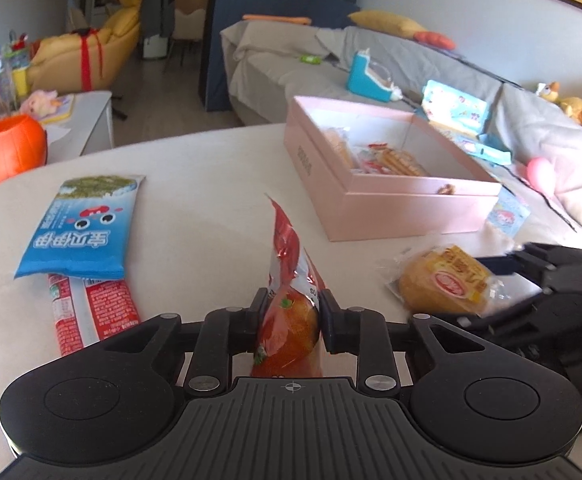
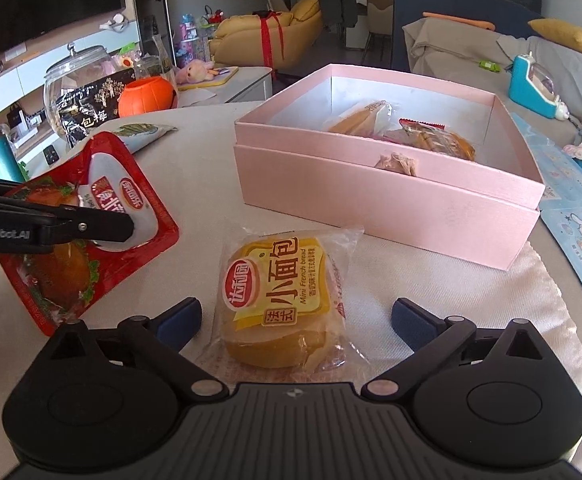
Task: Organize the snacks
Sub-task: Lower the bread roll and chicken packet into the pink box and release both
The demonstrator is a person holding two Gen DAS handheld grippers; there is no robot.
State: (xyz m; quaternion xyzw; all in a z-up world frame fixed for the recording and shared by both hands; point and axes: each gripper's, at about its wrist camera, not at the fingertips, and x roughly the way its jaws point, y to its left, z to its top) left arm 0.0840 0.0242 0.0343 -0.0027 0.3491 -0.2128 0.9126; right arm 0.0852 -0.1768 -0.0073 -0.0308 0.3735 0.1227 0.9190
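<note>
Living-room bench [image 1: 211, 184] with snacks beside a pink box [image 2: 387, 200]

Left hand-held gripper [image 1: 289, 308] clamps a red snack pouch [image 1: 291, 280], left of the box; right hand-held gripper [image 2: 295, 316] spread wide around a mini French bread packet [image 2: 279, 300], lying just before the box.

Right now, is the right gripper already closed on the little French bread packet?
No. In the right wrist view the right gripper stands wide open, its blue pads apart on either side of the mini French bread packet, which lies on the table.

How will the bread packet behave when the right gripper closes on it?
The bread packet probably squashes easily: it looks like a soft bun in loose clear film. The glossy film may slip. It likely weighs little, with the open right gripper straddling it.
</note>
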